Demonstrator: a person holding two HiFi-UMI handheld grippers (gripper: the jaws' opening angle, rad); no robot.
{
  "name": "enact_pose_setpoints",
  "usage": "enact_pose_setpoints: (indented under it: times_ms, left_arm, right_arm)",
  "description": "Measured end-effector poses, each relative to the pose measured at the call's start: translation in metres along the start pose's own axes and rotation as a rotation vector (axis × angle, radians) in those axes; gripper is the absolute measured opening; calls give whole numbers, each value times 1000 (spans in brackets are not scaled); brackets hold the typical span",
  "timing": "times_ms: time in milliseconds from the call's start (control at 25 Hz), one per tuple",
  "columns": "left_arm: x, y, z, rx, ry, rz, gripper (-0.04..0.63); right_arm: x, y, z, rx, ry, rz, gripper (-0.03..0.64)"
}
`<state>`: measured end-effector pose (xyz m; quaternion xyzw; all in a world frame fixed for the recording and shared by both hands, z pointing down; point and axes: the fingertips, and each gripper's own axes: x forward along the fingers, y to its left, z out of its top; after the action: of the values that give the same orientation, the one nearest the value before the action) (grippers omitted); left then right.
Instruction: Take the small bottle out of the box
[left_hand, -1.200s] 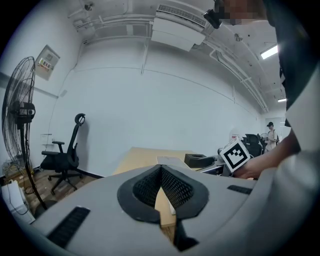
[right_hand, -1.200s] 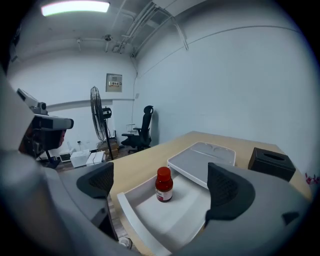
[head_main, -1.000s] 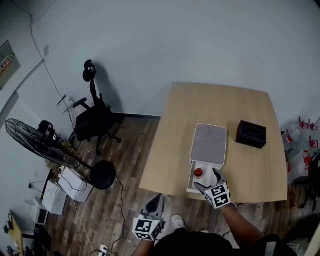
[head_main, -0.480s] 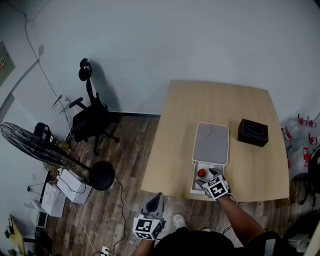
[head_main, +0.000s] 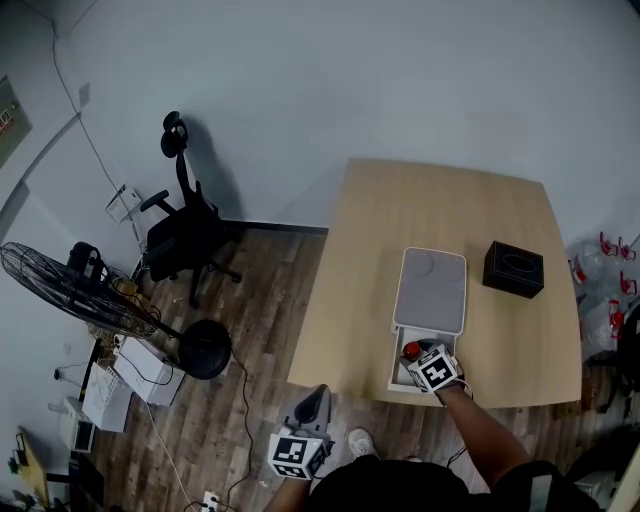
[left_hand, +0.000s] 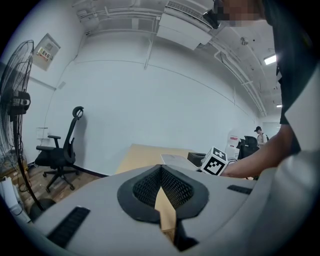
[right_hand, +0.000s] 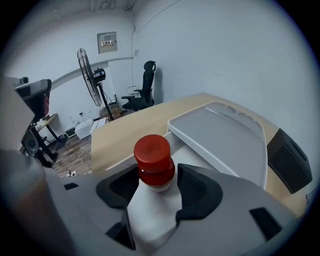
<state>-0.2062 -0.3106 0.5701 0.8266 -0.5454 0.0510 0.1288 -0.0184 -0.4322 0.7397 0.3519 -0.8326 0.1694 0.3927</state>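
Pale wooden rectangular table (head_main: 440, 215) carries the task items; white plastic box (head_main: 396, 368) sits at its near edge; flat grey lid (head_main: 432, 290) is slid to the far side, leaving the near end uncovered; black cuboid tissue box (head_main: 513, 268) stands apart to the lid's right. Left gripper (head_main: 314, 398) hangs off the table over the wood plank floor (head_main: 240, 420); jaws together, nothing between. Right gripper (head_main: 422, 356) reaches into the uncovered end; jaws closing, pads against the small white bottle with red cap (right_hand: 154, 160); bottle upright, inside the box.

Plain office room, swivel chair (head_main: 186, 238), wooden table (head_main: 440, 212), standing fan (head_main: 72, 290)
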Motion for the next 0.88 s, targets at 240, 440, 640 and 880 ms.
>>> enact_pose_setpoints:
  times_ms: [240,440,640,880]
  left_arm:
    - [7,5,1,0,-1,-6,12]
    - [8,5,2,5,1,-17,12]
    - [10,1,1,6,1,-18,12]
    - [12,-7,4,8,-6,-33,12]
  right_arm:
    - [5,-2,0,-8,-14,-13,229]
    - [1,-3,3,4,-41,-30,227]
    - [-18,-3,14,16,-73,-32,227]
    - [-58,2,42,-17,-180,-51,227]
